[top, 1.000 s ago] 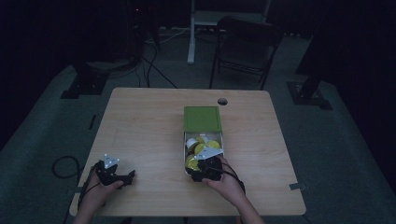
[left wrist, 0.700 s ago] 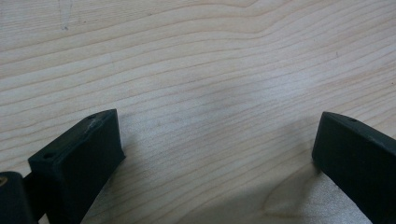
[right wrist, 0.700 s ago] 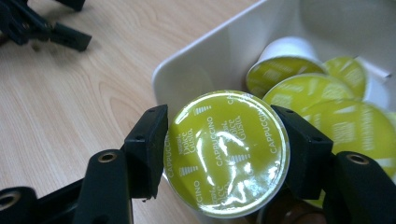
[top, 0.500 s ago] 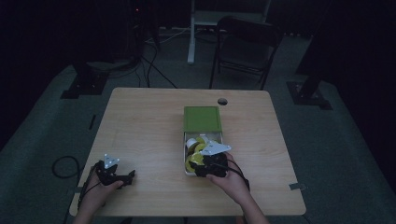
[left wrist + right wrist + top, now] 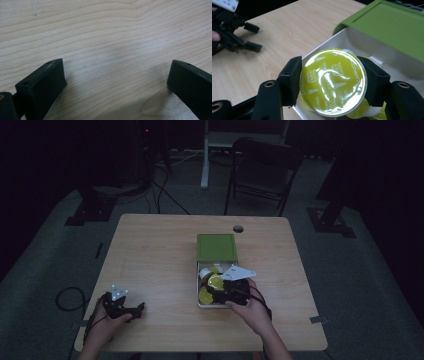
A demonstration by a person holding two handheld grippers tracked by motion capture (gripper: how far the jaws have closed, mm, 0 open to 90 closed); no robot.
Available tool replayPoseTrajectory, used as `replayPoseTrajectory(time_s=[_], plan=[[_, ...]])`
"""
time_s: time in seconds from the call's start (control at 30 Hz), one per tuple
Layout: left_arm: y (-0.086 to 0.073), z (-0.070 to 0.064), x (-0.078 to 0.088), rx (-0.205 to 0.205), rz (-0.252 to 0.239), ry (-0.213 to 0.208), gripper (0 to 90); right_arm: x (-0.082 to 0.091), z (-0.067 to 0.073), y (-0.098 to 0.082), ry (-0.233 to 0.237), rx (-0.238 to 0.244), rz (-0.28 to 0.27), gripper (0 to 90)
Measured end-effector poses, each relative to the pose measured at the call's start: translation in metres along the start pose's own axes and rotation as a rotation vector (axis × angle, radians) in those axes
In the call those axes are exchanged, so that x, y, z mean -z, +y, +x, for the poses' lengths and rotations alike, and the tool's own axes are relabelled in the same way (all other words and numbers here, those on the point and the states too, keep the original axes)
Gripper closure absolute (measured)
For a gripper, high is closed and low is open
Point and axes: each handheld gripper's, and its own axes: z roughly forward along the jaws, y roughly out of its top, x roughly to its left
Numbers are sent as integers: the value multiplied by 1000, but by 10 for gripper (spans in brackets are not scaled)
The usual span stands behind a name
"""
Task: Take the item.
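Right gripper is clamping a round yellow-green foil-topped coffee capsule between both jaws, over the near end of the white rectangular box with its green sliding lid. Both are sitting on a light wooden table in a dim room, with a dark folding chair standing beyond. Printed "CAPPUCCINO" lettering is showing in the right gripper view. Left gripper is resting wide open on bare wood, well apart from the box.
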Motion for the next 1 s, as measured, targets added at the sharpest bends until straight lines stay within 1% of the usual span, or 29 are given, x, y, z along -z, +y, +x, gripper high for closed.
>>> replayPoseTrajectory(time_s=[0.23,0.5,0.63,0.77,1.0], plan=[[0,0,0,-1,2,0,18,15,-15,5,-43,-24,-33,398],[0,0,0,0,0,0,18,36,-37,2,-104,-51,-59,399],[0,0,0,0,-2,0,18,46,-48,-3,-146,-63,-59,398],[0,0,0,0,-1,0,18,56,-59,-11,-175,-78,-64,398],[0,0,0,0,-1,0,18,72,-77,-26,-225,-118,-68,398]])
